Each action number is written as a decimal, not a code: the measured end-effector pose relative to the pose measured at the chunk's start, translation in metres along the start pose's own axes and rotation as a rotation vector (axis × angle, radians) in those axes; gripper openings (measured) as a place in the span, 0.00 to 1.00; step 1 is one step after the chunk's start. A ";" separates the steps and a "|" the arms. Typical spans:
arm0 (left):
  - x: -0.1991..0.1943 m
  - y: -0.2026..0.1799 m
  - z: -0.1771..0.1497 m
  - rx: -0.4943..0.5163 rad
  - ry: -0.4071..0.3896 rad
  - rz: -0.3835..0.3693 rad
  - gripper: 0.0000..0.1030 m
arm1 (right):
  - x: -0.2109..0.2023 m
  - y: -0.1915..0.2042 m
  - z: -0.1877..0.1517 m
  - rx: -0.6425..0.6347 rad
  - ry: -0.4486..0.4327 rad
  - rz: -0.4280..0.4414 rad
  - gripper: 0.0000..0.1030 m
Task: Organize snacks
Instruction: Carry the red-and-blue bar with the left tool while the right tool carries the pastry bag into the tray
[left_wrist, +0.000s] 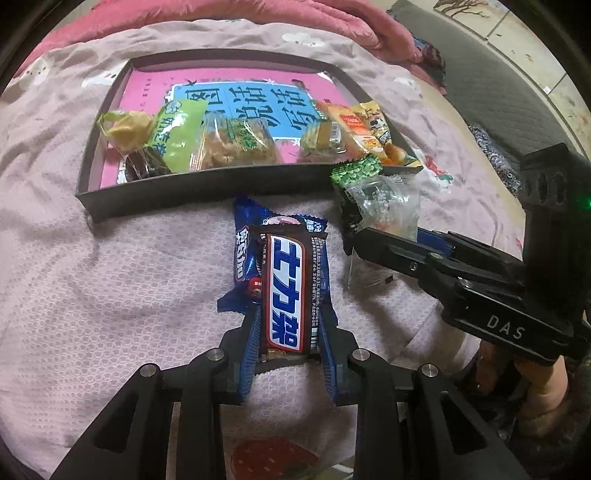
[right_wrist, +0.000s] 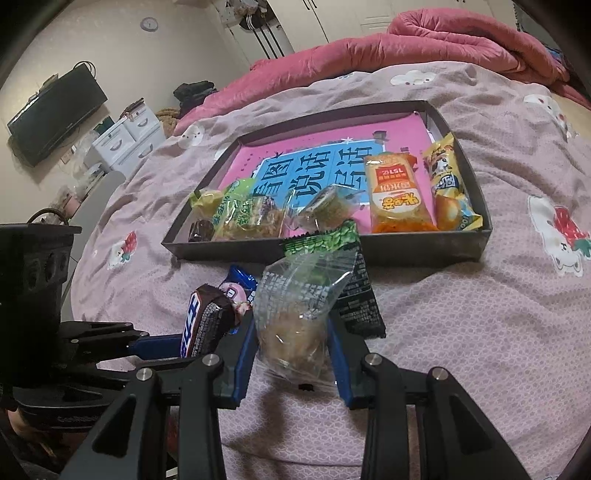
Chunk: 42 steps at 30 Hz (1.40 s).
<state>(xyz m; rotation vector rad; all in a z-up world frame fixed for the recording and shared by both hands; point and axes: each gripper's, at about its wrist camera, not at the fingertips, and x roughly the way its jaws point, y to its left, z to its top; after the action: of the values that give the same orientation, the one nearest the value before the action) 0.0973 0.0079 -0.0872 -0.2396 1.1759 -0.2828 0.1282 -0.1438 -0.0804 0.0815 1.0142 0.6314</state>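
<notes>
My left gripper (left_wrist: 290, 314) is shut on a brown Snickers bar (left_wrist: 287, 291), held above the pink bedspread; the bar also shows in the right wrist view (right_wrist: 205, 319). A blue Oreo packet (left_wrist: 243, 254) lies under it. My right gripper (right_wrist: 291, 332) is shut on a clear plastic snack bag (right_wrist: 299, 314), also visible in the left wrist view (left_wrist: 388, 210). A green-and-black pea packet (right_wrist: 343, 266) lies just behind it against the tray. The dark tray (left_wrist: 207, 192) ahead holds several snacks on a pink and blue liner.
A rolled red quilt (right_wrist: 424, 40) lies beyond the tray (right_wrist: 332, 251). The bed edge drops off on the left in the right wrist view, with white drawers (right_wrist: 125, 140) and a wall television (right_wrist: 55, 114) beyond. Grey floor mat (left_wrist: 491, 85) lies right of the bed.
</notes>
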 end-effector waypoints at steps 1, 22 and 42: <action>0.002 0.000 0.000 -0.003 0.004 0.000 0.30 | 0.001 0.000 0.000 0.000 0.002 0.000 0.36; -0.039 0.015 0.015 -0.031 -0.113 0.048 0.28 | -0.014 0.005 0.007 -0.035 -0.062 -0.013 0.36; -0.057 0.030 0.030 -0.057 -0.177 0.100 0.28 | -0.026 0.002 0.024 -0.044 -0.113 -0.046 0.36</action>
<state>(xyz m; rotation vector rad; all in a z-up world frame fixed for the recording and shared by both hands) 0.1071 0.0565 -0.0362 -0.2496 1.0183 -0.1379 0.1375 -0.1507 -0.0471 0.0549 0.8903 0.5999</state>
